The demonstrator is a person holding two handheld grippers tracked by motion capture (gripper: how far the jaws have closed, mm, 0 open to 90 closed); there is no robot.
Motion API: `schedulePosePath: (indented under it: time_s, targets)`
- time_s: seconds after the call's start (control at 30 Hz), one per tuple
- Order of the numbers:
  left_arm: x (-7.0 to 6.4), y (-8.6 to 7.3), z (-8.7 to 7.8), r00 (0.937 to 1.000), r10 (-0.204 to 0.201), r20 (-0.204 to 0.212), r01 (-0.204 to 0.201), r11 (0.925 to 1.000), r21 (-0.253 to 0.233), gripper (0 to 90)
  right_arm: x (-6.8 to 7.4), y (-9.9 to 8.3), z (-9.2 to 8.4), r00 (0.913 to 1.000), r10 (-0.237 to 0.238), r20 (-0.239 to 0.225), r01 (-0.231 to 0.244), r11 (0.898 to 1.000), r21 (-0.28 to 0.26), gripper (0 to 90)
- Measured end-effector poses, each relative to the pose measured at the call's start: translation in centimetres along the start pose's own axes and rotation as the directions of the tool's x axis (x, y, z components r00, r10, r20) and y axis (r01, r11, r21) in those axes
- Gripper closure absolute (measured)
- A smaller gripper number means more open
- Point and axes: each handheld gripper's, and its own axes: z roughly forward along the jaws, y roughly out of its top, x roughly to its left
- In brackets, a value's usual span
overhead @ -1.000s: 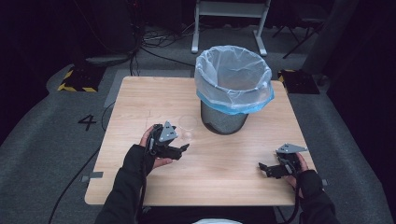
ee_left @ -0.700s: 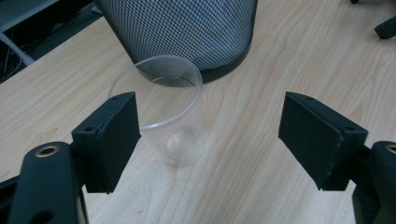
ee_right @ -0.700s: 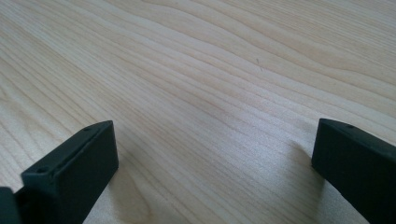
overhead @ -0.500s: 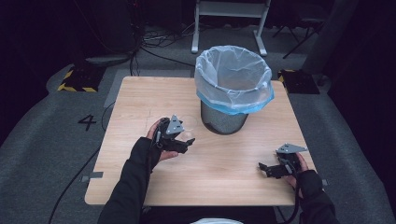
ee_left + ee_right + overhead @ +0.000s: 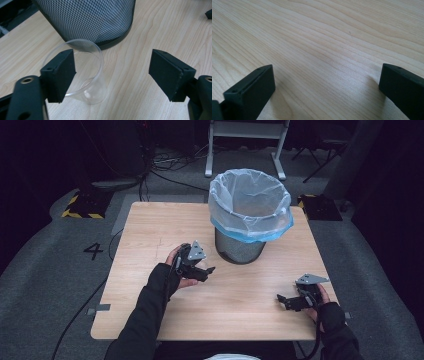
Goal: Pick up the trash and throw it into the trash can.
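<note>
Left gripper [image 5: 112, 72]: fingers wide, clear plastic cup [image 5: 82, 75] on its side on the light wooden bench [image 5: 150, 227], against the left finger, not clamped. Black mesh bin with blue-white liner [image 5: 250, 215] just behind it. Right gripper [image 5: 289, 301]: fingers wide, empty, low over the bench.

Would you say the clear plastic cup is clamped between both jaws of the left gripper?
No: in the left gripper view the clear cup sits by one jaw of the left gripper, whose other jaw stands well clear.

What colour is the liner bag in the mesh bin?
The bag is translucent pale blue, folded over the rim of the black mesh bin; the high view shows it best.
</note>
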Motion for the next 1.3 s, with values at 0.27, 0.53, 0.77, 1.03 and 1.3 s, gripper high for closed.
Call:
schedulePosePath:
  time_s: [0.27, 0.53, 0.77, 1.03, 1.3]
  targets:
    - [0.2, -0.3, 0.5, 0.9999, -0.012, 0.011, 0.012, 0.9999, -0.005, 29.7, 0.0, 0.0, 0.0, 1.0, 0.0, 0.0, 0.0, 1.0, 0.0, 0.4]
    - [0.2, -0.8, 1.4, 0.9999, -0.001, 0.012, 0.0, 0.9981, 0.061, 31.1, 0.0, 0.0, 0.0, 1.0, 0.0, 0.0, 0.0, 1.0, 0.0, 0.4]
    - [0.4, -1.1, 1.7, 1.0, 0.001, 0.004, -0.001, 0.9987, 0.05, 39.5, 0.0, 0.0, 0.0, 1.0, 0.0, 0.0, 0.0, 1.0, 0.0, 0.4]
    - [0.4, -1.9, 2.4, 0.9993, 0.038, 0.001, -0.038, 0.9949, 0.094, 66.2, 0.0, 0.0, 0.0, 1.0, 0.0, 0.0, 0.0, 1.0, 0.0, 0.4]
    - [0.4, -2.5, 1.9, 0.9985, 0.053, -0.013, -0.052, 0.9976, 0.046, 83.8, 0.0, 0.0, 0.0, 1.0, -0.003, -0.001, 0.003, 1.0, 0.0, 0.4]
